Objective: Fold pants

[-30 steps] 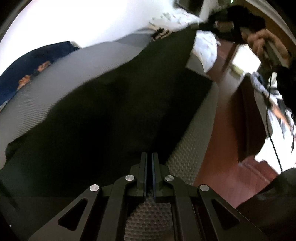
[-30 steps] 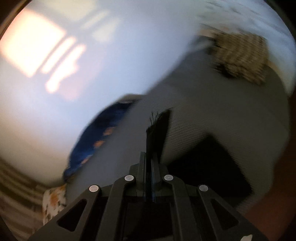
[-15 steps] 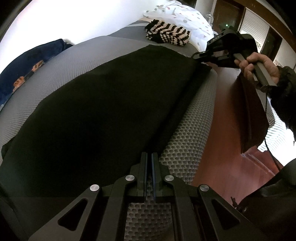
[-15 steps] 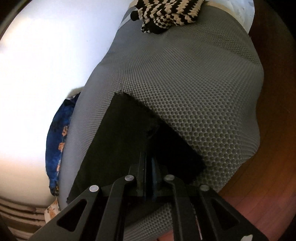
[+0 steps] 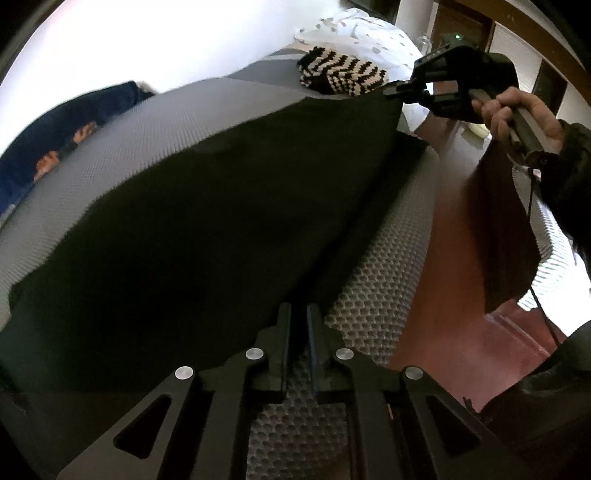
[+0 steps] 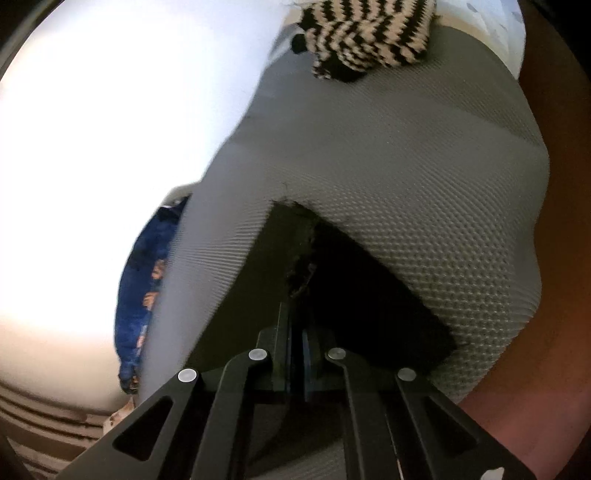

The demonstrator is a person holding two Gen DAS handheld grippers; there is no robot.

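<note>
Both grippers, left gripper (image 5: 298,325) and right gripper (image 6: 297,332), are clamped on the black pants (image 5: 207,221); we judge lengthwise fold underway, crosswise folds remaining.

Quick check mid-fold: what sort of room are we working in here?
Most likely a bedroom. The black pants lie on a grey honeycomb-textured mattress, a white dotted duvet or pillow is bunched at the far end, and a reddish-brown wooden floor runs alongside.
</note>
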